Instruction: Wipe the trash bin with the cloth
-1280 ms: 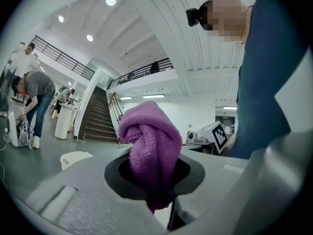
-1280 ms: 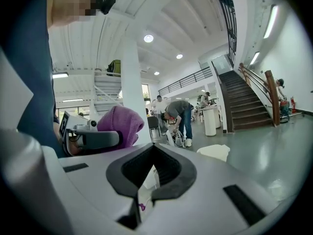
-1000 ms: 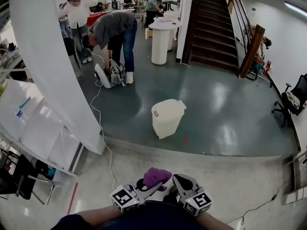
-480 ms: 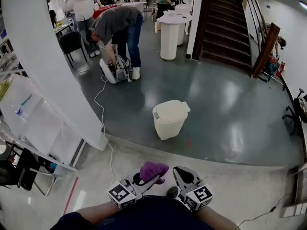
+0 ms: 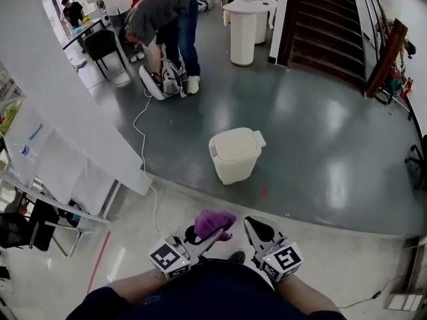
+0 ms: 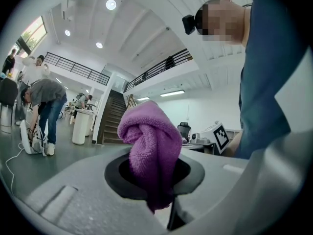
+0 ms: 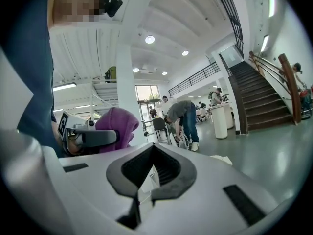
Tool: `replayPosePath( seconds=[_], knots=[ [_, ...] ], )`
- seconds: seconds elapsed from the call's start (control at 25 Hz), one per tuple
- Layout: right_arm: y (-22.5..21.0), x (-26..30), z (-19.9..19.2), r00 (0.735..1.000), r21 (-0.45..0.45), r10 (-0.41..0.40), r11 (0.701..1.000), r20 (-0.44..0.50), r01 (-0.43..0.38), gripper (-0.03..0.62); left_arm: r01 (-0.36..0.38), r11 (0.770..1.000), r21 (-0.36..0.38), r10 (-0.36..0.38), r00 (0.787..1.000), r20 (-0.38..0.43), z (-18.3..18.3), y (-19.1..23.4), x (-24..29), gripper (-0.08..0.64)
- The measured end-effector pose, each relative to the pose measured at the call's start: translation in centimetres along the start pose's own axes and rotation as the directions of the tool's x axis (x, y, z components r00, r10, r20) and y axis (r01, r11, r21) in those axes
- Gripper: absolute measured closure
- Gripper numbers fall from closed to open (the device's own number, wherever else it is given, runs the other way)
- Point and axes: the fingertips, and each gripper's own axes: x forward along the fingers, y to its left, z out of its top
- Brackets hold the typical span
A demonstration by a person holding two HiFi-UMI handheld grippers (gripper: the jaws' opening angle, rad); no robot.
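The left gripper (image 5: pixel 212 235) was clenched on the purple cloth (image 5: pixel 213 221); in the left gripper view the jaws met on the lower end of the cloth (image 6: pixel 149 146), and the bunched upper part stood clear above the jaw opening. The right gripper (image 5: pixel 252 227) was held just beside the left gripper, close to the person's body, and its jaws were closed together with nothing between them, as confirmed in the right gripper view (image 7: pixel 145 192). That view also showed the cloth (image 7: pixel 117 125) to the left, behind the left gripper (image 7: pixel 93 137). The trash bin (image 5: pixel 235 153) stood upright on the dark grey floor (image 5: pixel 320 145), ahead of both grippers and well apart from them. The bin was cream-coloured and its lid was down. Neither the cloth nor either gripper was touching the bin. The grippers were over a lighter floor area (image 5: pixel 347 259), separated from the dark floor by a pale edge line. A white cable (image 5: pixel 142 153) ran across the floor to the left of the bin. Further back, a person (image 5: pixel 163 19) was bent over an object on the floor, near a white round pedestal (image 5: pixel 243 29) and a dark staircase (image 5: pixel 323 25)
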Motion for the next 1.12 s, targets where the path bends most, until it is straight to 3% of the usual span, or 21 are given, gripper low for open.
replayPosePath(
  seconds=[0.32,0.92,1.12],
  knots=[
    [-3.2,2.7,0.3,0.999,0.012,-0.054,0.998,-0.004,0.054,0.581,0.028,1.000,-0.008,-0.028,1.000,-0.007,-0.2,3.9,2.2,0.492],
    [-4.2,12.5,2.5,0.975,0.011,-0.222,0.975,-0.012,0.222,0.581,0.173,0.985,-0.019,-0.174,0.984,-0.037,1.0,15.9,2.2,0.492],
    [-5.5,13.4,2.1,0.972,0.016,-0.235,0.972,-0.018,0.236,0.581,0.166,0.985,-0.036,-0.167,0.985,-0.042,0.7,18.0,3.5,0.492]
  ],
)
